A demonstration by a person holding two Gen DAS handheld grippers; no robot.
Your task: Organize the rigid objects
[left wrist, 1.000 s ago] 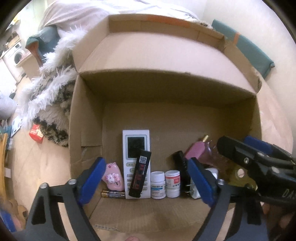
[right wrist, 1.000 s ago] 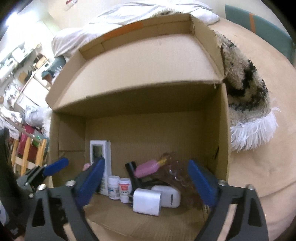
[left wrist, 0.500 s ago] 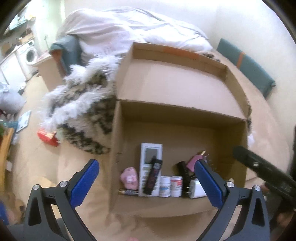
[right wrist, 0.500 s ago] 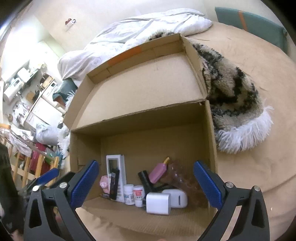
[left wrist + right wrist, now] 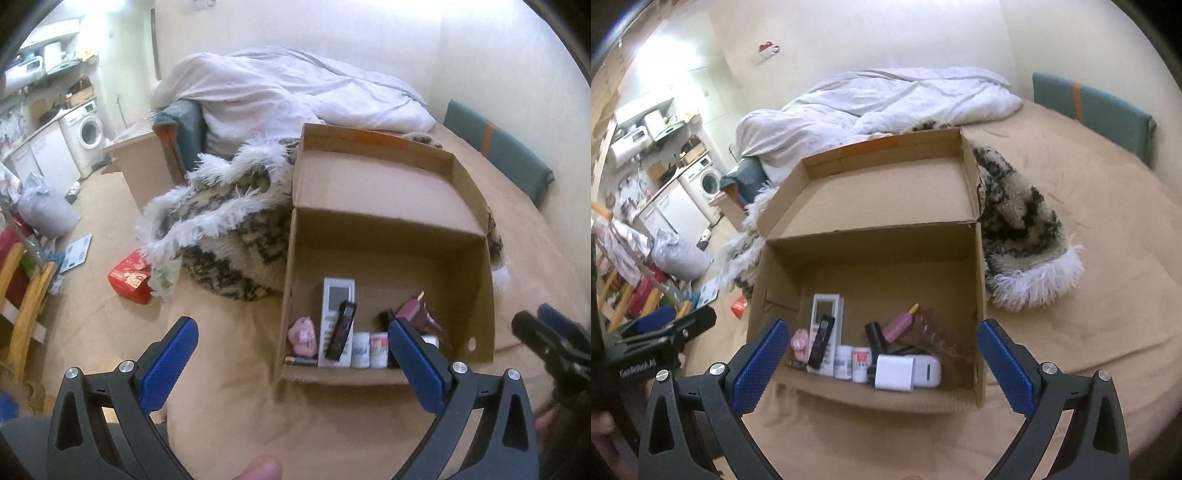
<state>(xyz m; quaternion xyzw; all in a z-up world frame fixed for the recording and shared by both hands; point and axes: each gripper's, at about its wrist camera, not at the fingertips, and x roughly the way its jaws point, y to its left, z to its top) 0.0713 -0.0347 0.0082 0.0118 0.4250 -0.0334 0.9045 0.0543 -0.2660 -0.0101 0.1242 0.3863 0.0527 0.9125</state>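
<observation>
Both tongs have backed away from the box (image 5: 871, 258) on the bed, left (image 5: 291, 354) and right (image 5: 882, 354) wide and empty; the remote (image 5: 824, 325) and bottles sit lined up along its front wall, probably for tidiness.

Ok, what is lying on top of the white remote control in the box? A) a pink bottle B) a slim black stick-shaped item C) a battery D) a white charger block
B: the slim black item lies lengthwise on the white remote control inside the cardboard box.
</observation>
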